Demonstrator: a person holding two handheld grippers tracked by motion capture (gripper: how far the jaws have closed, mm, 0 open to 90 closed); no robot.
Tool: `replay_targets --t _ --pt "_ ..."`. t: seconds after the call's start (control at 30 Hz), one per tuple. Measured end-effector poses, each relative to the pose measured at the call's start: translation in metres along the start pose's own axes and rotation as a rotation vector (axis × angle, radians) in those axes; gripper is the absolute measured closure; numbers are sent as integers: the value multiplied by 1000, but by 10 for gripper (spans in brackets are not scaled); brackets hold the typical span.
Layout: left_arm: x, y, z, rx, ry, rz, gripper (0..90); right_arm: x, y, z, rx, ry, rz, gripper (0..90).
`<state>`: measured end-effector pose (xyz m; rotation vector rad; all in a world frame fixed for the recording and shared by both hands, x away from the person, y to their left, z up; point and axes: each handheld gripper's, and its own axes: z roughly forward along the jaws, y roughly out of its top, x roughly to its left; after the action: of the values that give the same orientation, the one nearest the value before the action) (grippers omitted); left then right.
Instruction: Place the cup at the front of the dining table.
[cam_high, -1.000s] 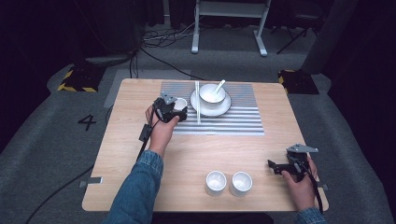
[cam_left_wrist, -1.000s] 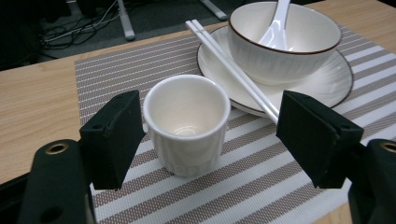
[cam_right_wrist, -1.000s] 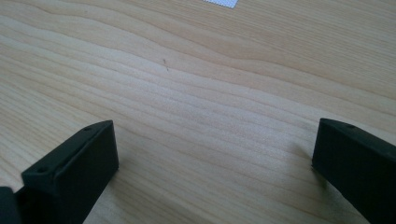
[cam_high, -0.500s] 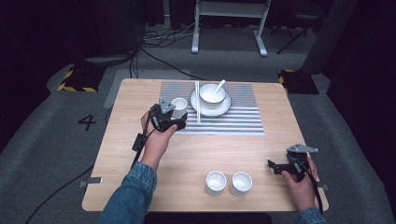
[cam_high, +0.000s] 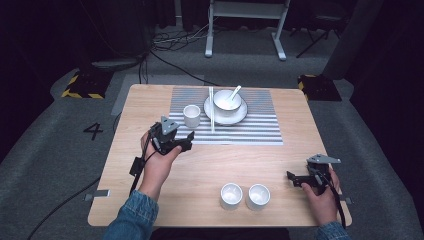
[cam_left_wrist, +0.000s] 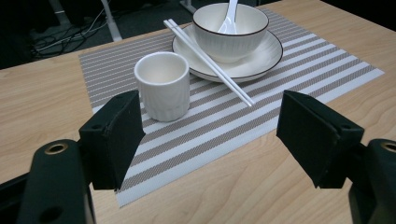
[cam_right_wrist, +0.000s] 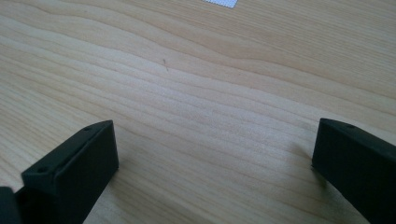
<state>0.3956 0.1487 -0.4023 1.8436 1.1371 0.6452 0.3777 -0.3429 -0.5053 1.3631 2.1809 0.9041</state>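
Observation:
A white ribbed cup (cam_high: 191, 116) (cam_left_wrist: 163, 84) stands upright on the left part of the striped placemat (cam_high: 250, 131) (cam_left_wrist: 299, 88). My left gripper (cam_high: 188, 141) (cam_left_wrist: 212, 126) is open just off the mat's near left corner. It points at the cup from a short way off, with nothing between its jaws. Beside the cup a white bowl (cam_high: 227, 102) (cam_left_wrist: 231, 30) with a spoon (cam_high: 234, 92) sits on a plate (cam_high: 241, 116). White chopsticks (cam_high: 211, 112) (cam_left_wrist: 210, 65) lie across the plate's left rim. My right gripper (cam_high: 292, 179) (cam_right_wrist: 210, 154) rests open over bare wood at the table's near right.
Two small white cups (cam_high: 231, 195) (cam_high: 259, 196) stand side by side near the wooden table's front edge (cam_high: 200, 222), left of my right gripper. A cable (cam_high: 137, 165) trails from the left gripper. Dark floor, cables and a stand lie beyond the far edge.
My left gripper has let go of the ribbed cup and drawn back toward the person, leaving it standing on the mat. The right gripper has not moved.

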Motion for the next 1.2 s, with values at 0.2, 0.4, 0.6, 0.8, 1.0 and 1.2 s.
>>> replay_targets --t 0.2,0.4,0.6,0.8,1.0,1.2 --pt "-3 -12 -19 -6 4 10 231 0 0 0 0 0 0 4" --pt "-7 -25 -35 14 11 38 231 0 0 0 0 0 0 4" --pt "-6 -39 -51 17 15 43 230 0 0 0 0 0 0 4" --pt "-3 -53 -62 18 18 34 230 0 0 0 0 0 0 4" --pt "-1 -70 -71 18 26 29 232 0 0 0 0 0 0 4" --pt "1 -86 -76 20 11 13 233 0 0 0 0 0 0 4"
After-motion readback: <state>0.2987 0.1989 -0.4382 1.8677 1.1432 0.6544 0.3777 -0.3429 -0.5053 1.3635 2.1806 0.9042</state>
